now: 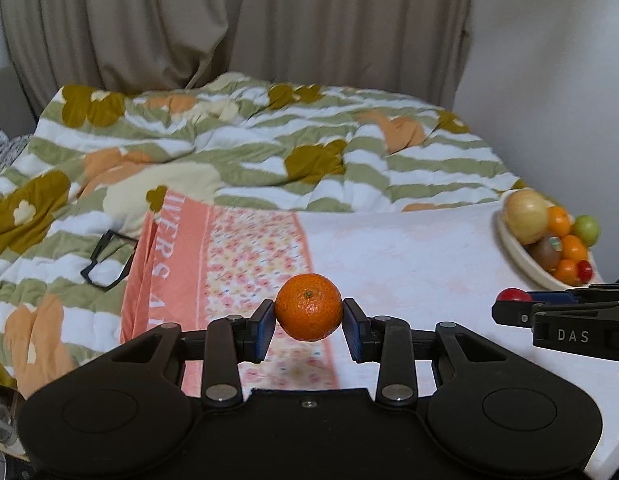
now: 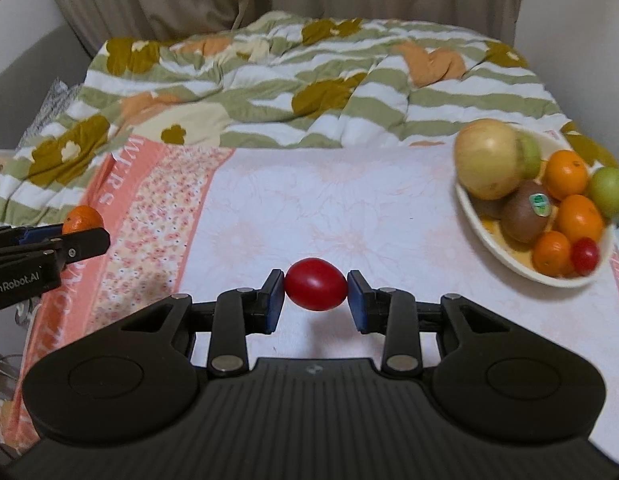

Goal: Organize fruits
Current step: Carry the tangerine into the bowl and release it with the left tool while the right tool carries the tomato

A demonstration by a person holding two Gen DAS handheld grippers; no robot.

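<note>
My left gripper (image 1: 308, 314) is shut on an orange mandarin (image 1: 308, 306), lifted above the pink towel (image 1: 409, 256). My right gripper (image 2: 316, 292) is shut on a small red tomato (image 2: 315, 290), also held off the towel. Each gripper shows at the edge of the other's view: the right gripper (image 1: 509, 308) with its tomato (image 1: 513, 295), the left gripper (image 2: 85, 232) with its mandarin (image 2: 82, 219). A cream bowl (image 2: 505, 258) at the right holds a pale apple (image 2: 489, 159), kiwis, several mandarins, a green fruit and a red tomato (image 2: 585, 255).
A rumpled floral quilt (image 1: 237, 136) covers the bed behind the towel. Black eyeglasses (image 1: 107, 260) lie on the quilt at the left. Beige curtains (image 1: 229, 20) hang at the back, and a wall stands close to the bowl (image 1: 525, 264) on the right.
</note>
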